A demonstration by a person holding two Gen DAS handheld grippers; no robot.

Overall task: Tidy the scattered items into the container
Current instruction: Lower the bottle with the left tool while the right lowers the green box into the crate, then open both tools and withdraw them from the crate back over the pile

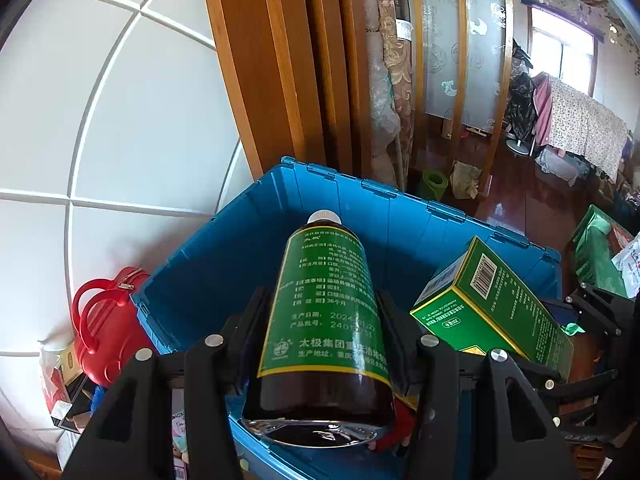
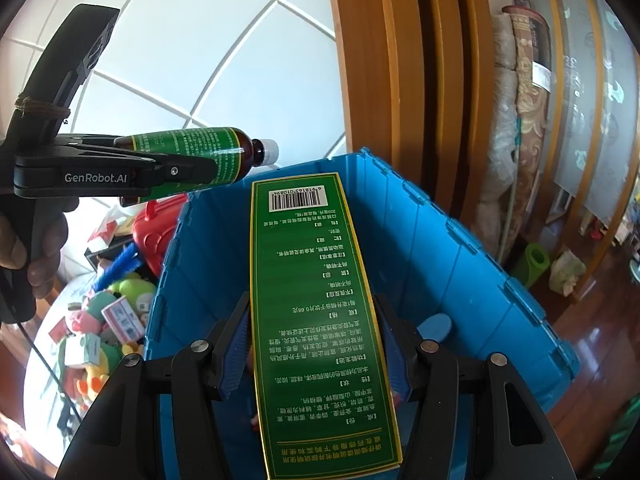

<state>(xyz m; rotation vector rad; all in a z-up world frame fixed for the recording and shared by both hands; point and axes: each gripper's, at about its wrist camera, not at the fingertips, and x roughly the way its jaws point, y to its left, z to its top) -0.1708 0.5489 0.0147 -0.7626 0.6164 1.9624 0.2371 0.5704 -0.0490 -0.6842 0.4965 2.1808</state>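
Both claws grip — bottle (image 1: 320, 320) (left), box (image 2: 320, 312).

Both cams sit right behind their own fingers and look forward and down along them. The left wrist view hangs over the near rim of the blue bin (image 1: 224, 256), super close, with the brown bottle (image 1: 324, 320) filling its middle and the white tiled wall off to its left. The right wrist view sits just to the side, also tilted into the blue bin (image 2: 460, 264), with the green box (image 2: 316, 312) up close. They overlap a lot: same bin, same wooden door frame, and each one catches the other's item, the green box (image 1: 492, 304) and the brown bottle (image 2: 192, 152).
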